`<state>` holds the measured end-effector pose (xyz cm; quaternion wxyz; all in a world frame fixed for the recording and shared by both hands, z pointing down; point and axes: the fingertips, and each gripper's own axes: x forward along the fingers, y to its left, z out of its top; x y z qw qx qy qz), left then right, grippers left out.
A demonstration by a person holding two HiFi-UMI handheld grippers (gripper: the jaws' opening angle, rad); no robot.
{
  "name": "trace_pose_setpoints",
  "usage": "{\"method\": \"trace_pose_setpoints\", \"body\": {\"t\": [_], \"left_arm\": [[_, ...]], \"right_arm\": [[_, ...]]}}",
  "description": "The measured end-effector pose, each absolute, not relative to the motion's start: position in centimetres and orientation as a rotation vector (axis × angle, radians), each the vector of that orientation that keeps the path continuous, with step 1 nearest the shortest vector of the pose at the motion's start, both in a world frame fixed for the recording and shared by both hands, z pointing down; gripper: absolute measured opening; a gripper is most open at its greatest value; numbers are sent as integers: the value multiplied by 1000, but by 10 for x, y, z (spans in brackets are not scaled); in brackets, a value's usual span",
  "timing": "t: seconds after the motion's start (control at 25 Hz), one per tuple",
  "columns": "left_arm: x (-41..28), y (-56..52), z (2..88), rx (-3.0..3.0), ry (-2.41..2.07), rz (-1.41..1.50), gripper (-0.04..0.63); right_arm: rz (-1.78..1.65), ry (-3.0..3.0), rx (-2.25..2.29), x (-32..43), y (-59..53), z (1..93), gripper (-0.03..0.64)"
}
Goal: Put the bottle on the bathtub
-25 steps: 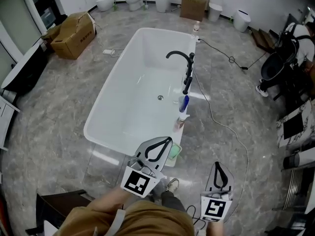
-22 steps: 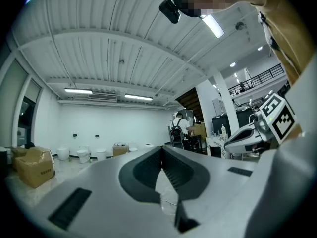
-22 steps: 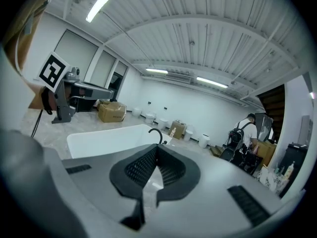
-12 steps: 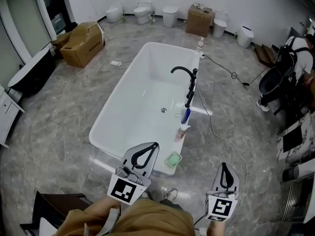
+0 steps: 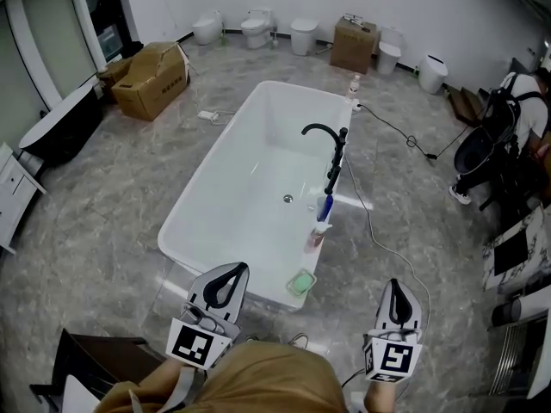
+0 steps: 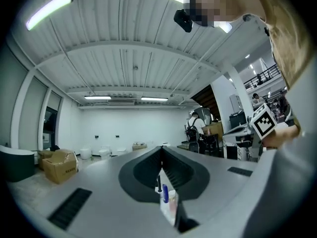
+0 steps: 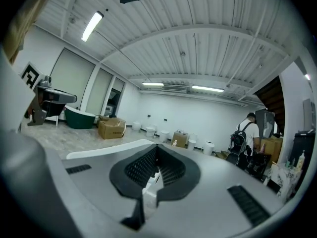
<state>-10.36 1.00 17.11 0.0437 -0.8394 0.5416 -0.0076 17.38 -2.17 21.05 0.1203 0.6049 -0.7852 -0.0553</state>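
1. The blue bottle (image 5: 325, 205) stands upright on the right rim of the tub (image 5: 245, 188), just below the tap (image 5: 325, 136). A pink bottle (image 5: 315, 233) stands right beside it, nearer the person.
2. I think the job looks done or has not begun again: a bottle sits on the tub and no gripper holds one.
3. The left gripper (image 5: 234, 269) is low by the person, near the tub's close end. Its jaws are pressed together at the tips with nothing in them (image 6: 161, 148).
4. The right gripper (image 5: 394, 284) is over the floor, well apart from the tub. Its jaws are closed too and hold nothing (image 7: 156, 147).
5. If a bottle must be moved, the next move calls for reaching out to the rim, opening the jaws and closing them round the thin body.
6. The bottles are tall, slim and smooth, likely plastic, so they could tip or slip.
7. The tub is white, shiny, long and has round corners. Its rim is flat but narrow.
8. The tap is black and curved like a hook.
9. A flat green pad (image 5: 301, 280) lies on the rim corner near the person.
10. The floor (image 5: 103, 188) is grey stone with a glossy shine. A thin cord (image 5: 379, 222) runs across it, and a brown card box (image 5: 151, 77) sits far off.
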Motion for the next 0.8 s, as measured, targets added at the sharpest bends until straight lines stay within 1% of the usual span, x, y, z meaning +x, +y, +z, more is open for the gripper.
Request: {"method": "trace_pose_setpoints", "body": {"t": [0.24, 0.8], "left_arm": [[-108, 3, 158, -2490, 1637, 11, 8], [-103, -11, 161, -2494, 1670, -6, 8]], "right_arm": [[-184, -2307, 1750, 172, -29, 206, 3], [-250, -2345, 1701, 159, -48, 192, 3]]}}
